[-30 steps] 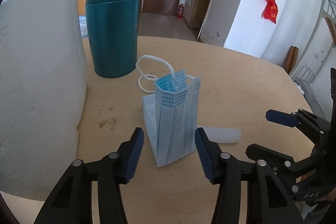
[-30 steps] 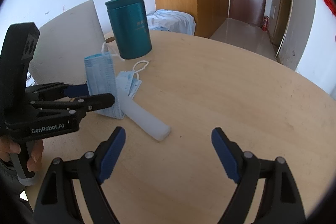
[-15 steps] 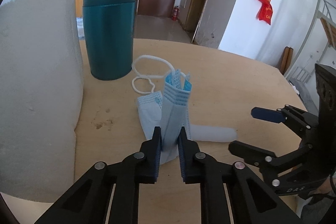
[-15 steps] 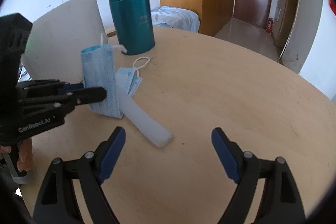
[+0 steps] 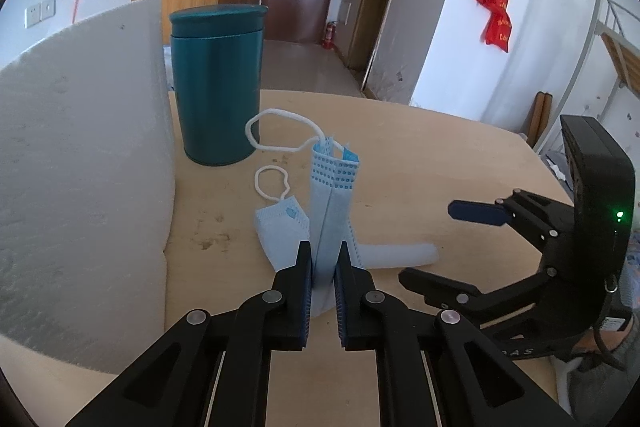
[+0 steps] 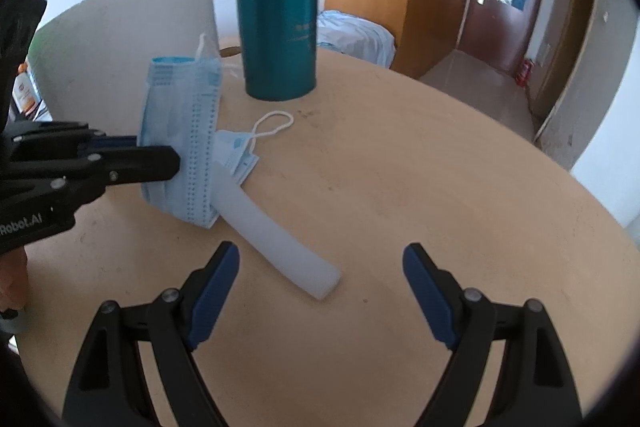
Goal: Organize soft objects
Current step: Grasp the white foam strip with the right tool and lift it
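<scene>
1. Since a second ago the left gripper (image 5: 322,267) has closed from spread wide to pinching the blue mask stack (image 5: 330,211); its fingers (image 5: 304,279) now press the stack's lower end from both sides. The stack has narrowed in the squeeze.
2. Right gripper (image 6: 320,291): fingers spread wide, nothing between them, above bare surface (image 6: 420,167).
3. Hidden or unclear: the stack's bottom edge sits behind the left fingers; how many masks are in it cannot be told. The white tube (image 6: 276,231) is partly covered at one end by masks.
4. Count: one pinched stack, one flat folded mask (image 5: 282,219) beside it, one white tube, one teal canister (image 5: 216,87), one white foam board (image 5: 80,167).
5. The stack stands upright on the surface, long axis vertical, ear loop (image 5: 276,131) at the top, near the canister.
</scene>
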`<state>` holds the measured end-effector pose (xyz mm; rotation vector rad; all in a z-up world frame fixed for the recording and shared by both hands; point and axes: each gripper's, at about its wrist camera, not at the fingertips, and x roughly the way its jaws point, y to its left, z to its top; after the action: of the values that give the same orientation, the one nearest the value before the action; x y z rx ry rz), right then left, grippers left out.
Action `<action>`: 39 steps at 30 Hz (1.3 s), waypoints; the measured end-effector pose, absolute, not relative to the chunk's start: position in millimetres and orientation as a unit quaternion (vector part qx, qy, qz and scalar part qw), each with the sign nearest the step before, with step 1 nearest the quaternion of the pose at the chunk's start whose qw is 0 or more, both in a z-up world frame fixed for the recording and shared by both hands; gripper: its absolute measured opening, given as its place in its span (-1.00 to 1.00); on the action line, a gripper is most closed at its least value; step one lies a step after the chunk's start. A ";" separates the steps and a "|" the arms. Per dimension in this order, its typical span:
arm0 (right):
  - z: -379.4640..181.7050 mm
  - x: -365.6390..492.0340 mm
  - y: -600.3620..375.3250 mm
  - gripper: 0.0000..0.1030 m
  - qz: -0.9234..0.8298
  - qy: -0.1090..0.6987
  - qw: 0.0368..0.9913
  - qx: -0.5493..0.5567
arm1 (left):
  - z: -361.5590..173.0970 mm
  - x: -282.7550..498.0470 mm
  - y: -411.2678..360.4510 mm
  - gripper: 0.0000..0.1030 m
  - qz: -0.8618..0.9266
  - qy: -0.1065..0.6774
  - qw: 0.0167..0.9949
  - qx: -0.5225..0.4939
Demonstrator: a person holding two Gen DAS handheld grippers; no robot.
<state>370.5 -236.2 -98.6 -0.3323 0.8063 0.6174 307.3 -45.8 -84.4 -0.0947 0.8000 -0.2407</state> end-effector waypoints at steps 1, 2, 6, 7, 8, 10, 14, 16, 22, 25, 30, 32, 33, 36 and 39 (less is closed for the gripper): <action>-99.0 372.5 -234.0 0.69 0.300 0.386 0.858 -0.159 | -82.9 307.0 -44.8 -0.80 -0.117 0.387 0.913 -0.047; -99.1 374.1 -232.7 0.69 0.301 0.386 0.857 -0.160 | -82.1 305.4 -43.9 -0.80 -0.116 0.386 0.914 -0.047; -101.6 373.8 -224.6 0.69 0.312 0.388 0.849 -0.175 | -78.6 300.9 -41.0 -0.80 -0.115 0.381 0.916 -0.043; -101.8 370.9 -220.5 0.69 0.317 0.385 0.847 -0.183 | -79.0 301.3 -41.2 -0.80 -0.117 0.383 0.915 -0.041; -101.9 369.3 -217.3 0.69 0.320 0.384 0.845 -0.190 | -80.0 301.0 -41.2 -0.80 -0.117 0.384 0.915 -0.040; -102.7 366.7 -211.6 0.69 0.326 0.383 0.840 -0.201 | -80.4 299.8 -40.4 -0.80 -0.117 0.384 0.915 -0.041; -107.1 368.3 -207.3 0.69 0.327 0.392 0.834 -0.209 | -80.0 299.3 -38.5 -0.80 -0.114 0.384 0.915 -0.040; -106.4 367.6 -208.5 0.69 0.325 0.392 0.834 -0.211 | -79.5 298.4 -37.2 -0.80 -0.114 0.384 0.915 -0.040; -105.4 371.5 -214.8 -0.02 0.325 0.411 0.832 -0.180 | -78.5 298.2 -34.1 -0.80 -0.114 0.383 0.915 -0.047; -104.9 370.2 -218.2 -0.14 0.317 0.412 0.835 -0.181 | -76.6 297.0 -32.7 -0.80 -0.112 0.380 0.917 -0.047; -104.2 365.3 -222.9 -0.46 0.302 0.417 0.839 -0.176 | -72.6 293.8 -30.4 -0.80 -0.110 0.374 0.920 -0.046; -103.7 365.9 -227.6 -0.58 0.294 0.422 0.841 -0.168 | -71.6 292.5 -29.3 -0.80 -0.110 0.374 0.920 -0.047; -102.4 365.8 -228.9 -0.66 0.291 0.424 0.842 -0.162 | -70.9 291.3 -29.0 -0.80 -0.109 0.372 0.920 -0.047; -102.2 365.6 -234.1 -0.79 0.289 0.435 0.840 -0.146 | -68.4 288.8 -28.1 -0.80 -0.109 0.371 0.921 -0.047; -98.8 360.9 -236.2 -0.79 0.287 0.433 0.843 -0.141 | -64.8 285.0 -27.7 -0.80 -0.109 0.366 0.923 -0.047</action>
<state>360.9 -236.2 -98.8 -0.2969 0.9139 0.6060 285.0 -27.7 -64.8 -0.0975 0.7523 -0.2247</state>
